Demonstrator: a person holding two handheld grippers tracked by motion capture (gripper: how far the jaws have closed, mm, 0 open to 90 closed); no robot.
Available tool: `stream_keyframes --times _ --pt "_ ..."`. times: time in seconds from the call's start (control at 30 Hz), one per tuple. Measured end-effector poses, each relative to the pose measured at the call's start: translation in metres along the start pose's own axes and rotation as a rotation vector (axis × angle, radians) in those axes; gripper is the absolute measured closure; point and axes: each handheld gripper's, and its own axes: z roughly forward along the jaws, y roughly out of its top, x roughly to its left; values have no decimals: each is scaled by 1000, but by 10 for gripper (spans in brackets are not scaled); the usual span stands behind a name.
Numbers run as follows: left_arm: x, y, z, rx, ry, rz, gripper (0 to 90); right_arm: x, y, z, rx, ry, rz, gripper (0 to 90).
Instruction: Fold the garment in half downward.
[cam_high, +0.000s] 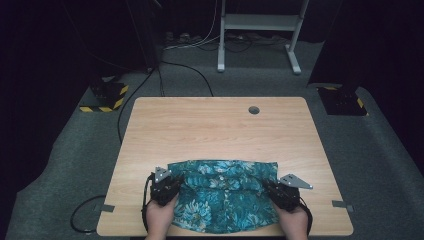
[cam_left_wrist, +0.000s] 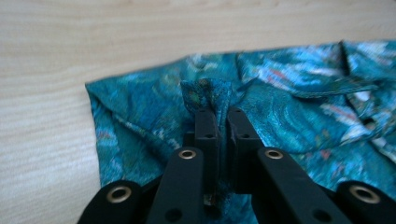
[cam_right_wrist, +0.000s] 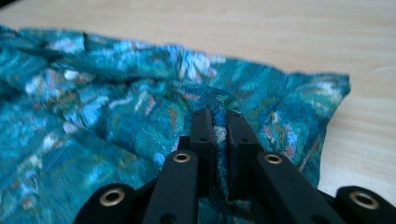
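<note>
Setting: dim room, grey carpet (cam_high: 75, 150), pale wood tabletop (cam_high: 215, 125) in the middle.
Near edge: two hands entering from the bottom of the high view, each wrapped round a black gripper.
Left hand (cam_high: 160, 216): at the near left of the cloth, bare, resting on the tabletop edge.
Right hand (cam_high: 294, 220): at the near right of the cloth, likewise at the edge.
Left gripper (cam_high: 172, 182): grey three-cornered plate on top, black cable looping off the near left corner; jaws nearly pressed together, pinching a raised fold of the cloth, as seen in the left gripper view (cam_left_wrist: 217, 114).
Right gripper (cam_high: 270, 186): grey plate on top; jaws nearly pressed together, pinching a raised fold near the cloth's right edge, as seen in the right gripper view (cam_right_wrist: 219, 116).
Cloth (cam_high: 225, 197): teal garment with a floral print, folded into a rough rectangle, lying flat on the near half of the tabletop between the two grippers; near hem close to the tabletop edge, far edge about halfway across; surface rumpled, small pale buttons along the middle.
Tape: grey strips at the near left (cam_high: 106, 207) and near right (cam_high: 342, 204) corners of the tabletop.
Far half of tabletop: bare wood, round cable hole (cam_high: 254, 110) near the far edge.
Floor beyond: black bases with yellow-black hazard stripes at left (cam_high: 106, 97) and right (cam_high: 344, 100), black cables on the carpet.
Background: white metal stand frame (cam_high: 260, 30) against darkness.
</note>
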Motion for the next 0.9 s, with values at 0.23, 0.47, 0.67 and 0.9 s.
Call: stream_keyframes --times 0.23,0.47,0.67,0.9 --pt "6 -3 5 66 20 30 765 -2 -3 5 73 -20 -51 770" --pt "6 -5 7 92 38 60 683 3 -9 8 90 -71 -128 676" --pt "2 -5 9 85 66 79 650 3 -9 8 90 -82 -138 645" --pt "3 0 14 90 91 91 651 0 -6 12 90 -75 -131 646"
